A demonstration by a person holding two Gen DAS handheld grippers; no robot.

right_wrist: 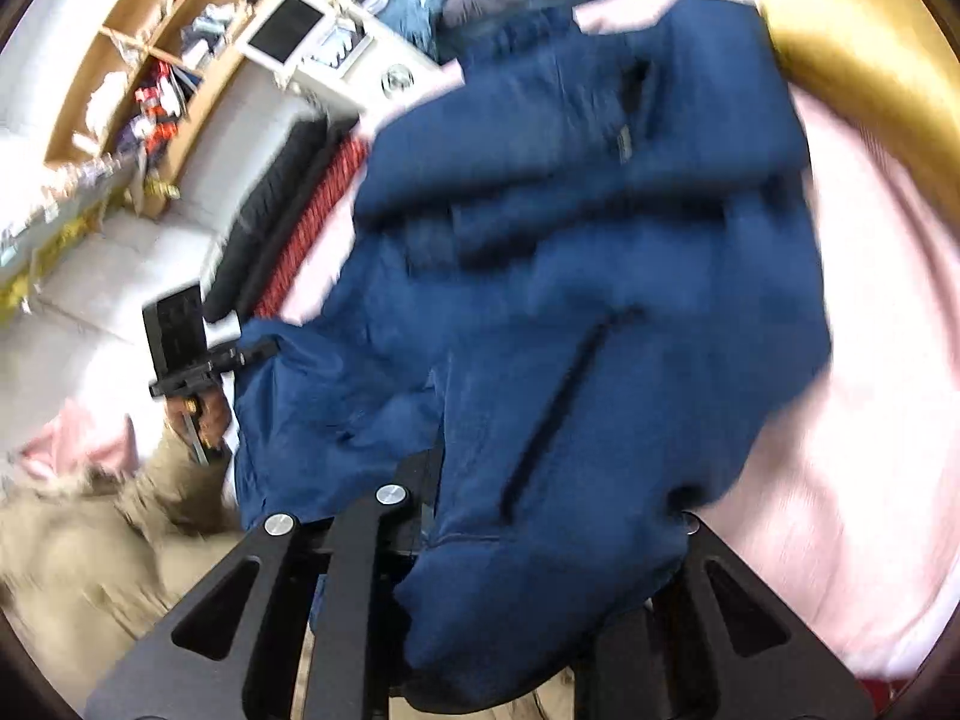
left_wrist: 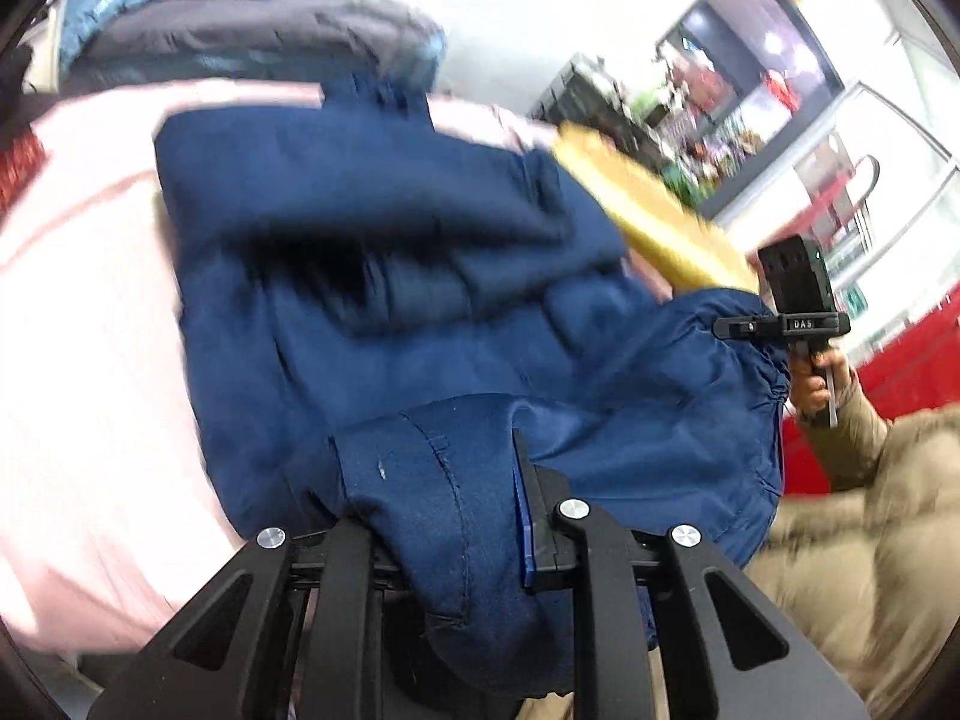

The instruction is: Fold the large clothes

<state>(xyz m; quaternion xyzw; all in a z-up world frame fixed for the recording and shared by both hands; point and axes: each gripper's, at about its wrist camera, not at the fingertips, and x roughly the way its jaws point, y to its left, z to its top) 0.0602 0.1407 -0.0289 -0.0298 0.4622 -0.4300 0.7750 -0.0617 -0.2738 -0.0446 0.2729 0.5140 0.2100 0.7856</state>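
Pink bedding [left_wrist: 78, 324] covered the soft surface, and a large navy-blue fabric jacket [left_wrist: 384, 276] lay crumpled across its middle, its near hem lifted off the sheet. A folded gold satin cushion [right_wrist: 864, 60] rested at the bedding's far edge, touching the jacket. Left gripper [left_wrist: 462, 516] was clamped on one hem corner, and right gripper [right_wrist: 540, 546] was clenched on the other, fabric draping over its fingers.

Open pink bedding [left_wrist: 78, 360] left of the navy garment [left_wrist: 372, 276]. Blocked beyond by piled clothes [left_wrist: 240, 30], rightward by a gold cushion [left_wrist: 648, 216].
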